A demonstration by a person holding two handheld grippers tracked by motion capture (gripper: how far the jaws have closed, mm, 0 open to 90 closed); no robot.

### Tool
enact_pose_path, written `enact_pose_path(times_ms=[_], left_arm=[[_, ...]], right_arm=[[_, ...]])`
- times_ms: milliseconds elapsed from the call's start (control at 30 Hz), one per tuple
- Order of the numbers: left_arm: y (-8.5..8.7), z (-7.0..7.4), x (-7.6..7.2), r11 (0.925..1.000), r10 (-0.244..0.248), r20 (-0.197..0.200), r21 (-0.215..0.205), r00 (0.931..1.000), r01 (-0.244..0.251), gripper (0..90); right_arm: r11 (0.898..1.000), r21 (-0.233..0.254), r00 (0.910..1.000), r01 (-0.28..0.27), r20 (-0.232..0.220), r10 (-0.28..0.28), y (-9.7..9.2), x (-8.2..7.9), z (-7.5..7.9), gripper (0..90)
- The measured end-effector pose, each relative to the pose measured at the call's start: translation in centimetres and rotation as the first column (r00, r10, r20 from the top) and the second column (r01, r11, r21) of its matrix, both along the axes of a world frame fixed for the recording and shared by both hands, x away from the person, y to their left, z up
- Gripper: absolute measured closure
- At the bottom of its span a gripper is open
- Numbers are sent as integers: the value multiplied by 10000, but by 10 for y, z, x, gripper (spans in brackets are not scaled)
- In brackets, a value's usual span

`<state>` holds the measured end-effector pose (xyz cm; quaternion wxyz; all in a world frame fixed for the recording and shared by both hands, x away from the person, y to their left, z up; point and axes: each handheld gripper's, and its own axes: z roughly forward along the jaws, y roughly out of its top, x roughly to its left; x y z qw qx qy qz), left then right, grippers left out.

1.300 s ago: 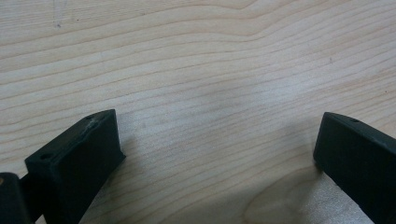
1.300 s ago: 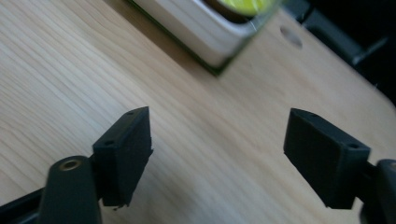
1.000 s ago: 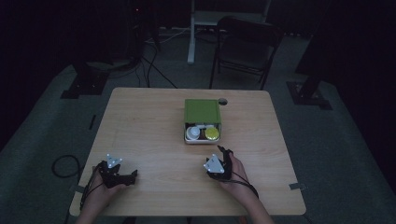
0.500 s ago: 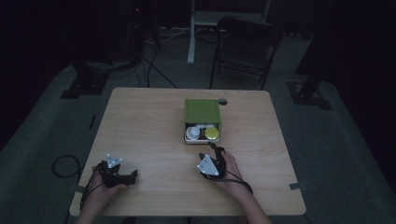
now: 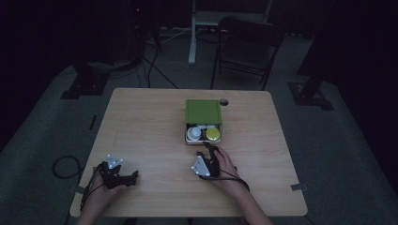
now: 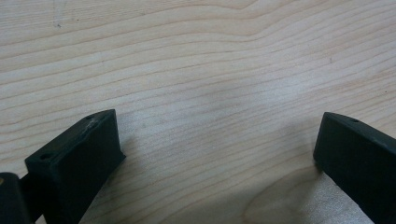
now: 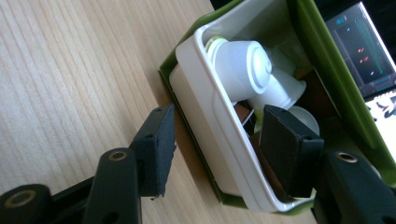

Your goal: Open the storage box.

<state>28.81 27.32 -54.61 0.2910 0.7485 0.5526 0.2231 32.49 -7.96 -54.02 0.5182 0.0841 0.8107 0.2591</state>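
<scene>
High view: the right tongs [image 5: 210,151] sit at the near edge of a green box [image 5: 202,111] on the wooden tabletop [image 5: 141,126], held in the person's right hand [image 5: 224,165]. The box's green lid covers its far part; the near part is uncovered and shows a white insert [image 5: 202,140] with a white cup [image 5: 193,133] and a yellow-green round lid [image 5: 212,134] side by side.

Right gripper view — the 2 black jaws straddle the near wall of the white insert [image 7: 205,116]: 1 jaw stands outside the box over bare wood, the other inside the insert among its contents. The jaws have just been closing, yet a gap shows between the outer jaw and the wall, so the right tongs [image 7: 217,140] are not yet clamped on it. Beyond the jaws a white cup [image 7: 243,67] lies tilted on its side in the insert, with the green box [image 7: 322,65] rising behind it.

The left tongs [image 5: 123,174] rest well apart from the box, at the near left corner of the tabletop, in the person's left hand [image 5: 101,194]. Left gripper view: the left tongs [image 6: 217,140] are spread wide — released, with bare wood grain [image 6: 201,70] between the jaws.
</scene>
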Motion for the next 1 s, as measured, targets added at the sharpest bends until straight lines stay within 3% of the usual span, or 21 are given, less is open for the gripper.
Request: enact_pose_path(times_ms=[400, 533, 1000], left_arm=[[0, 0, 0, 10000, 1, 21, -19, 10000, -1, 10], [0, 0, 0, 10000, -1, 20, -22, 10000, 1, 10], [0, 0, 0, 10000, 0, 23, -23, 10000, 0, 10]], right_arm=[[9951, -858, 9971, -497, 531, 544, 2, 15, -4, 505], [9916, -1125, 9946, -645, 737, 731, 2, 19, -6, 578], [9942, -1039, 9981, -268, 519, 323, -3, 29, -9, 628]])
